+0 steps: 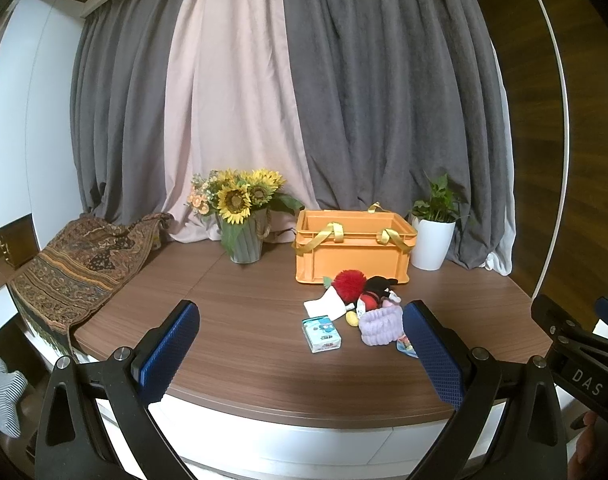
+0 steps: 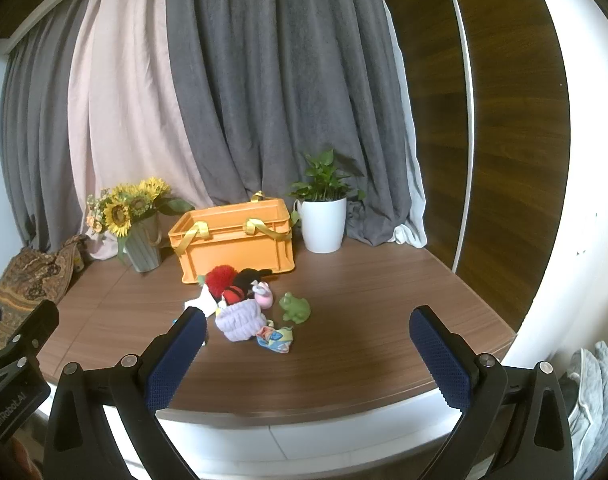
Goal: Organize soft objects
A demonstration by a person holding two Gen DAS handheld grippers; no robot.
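An orange crate (image 1: 352,254) with yellow strap handles stands at the back of the wooden table; it shows in the right wrist view too (image 2: 233,242). In front of it lies a pile of soft things: a red pompom (image 1: 348,284), a black and red plush (image 1: 378,290), a lilac scrunchie (image 1: 380,326) (image 2: 241,320), a white cloth (image 1: 324,306), a tissue pack (image 1: 321,334), a green frog (image 2: 295,308) and a patterned cloth (image 2: 275,339). My left gripper (image 1: 301,354) is open and empty, short of the pile. My right gripper (image 2: 308,354) is open and empty, also short of it.
A vase of sunflowers (image 1: 239,216) stands left of the crate. A white pot with a green plant (image 1: 434,236) stands right of it. A patterned cloth bag (image 1: 79,268) lies at the table's left edge. Curtains hang behind.
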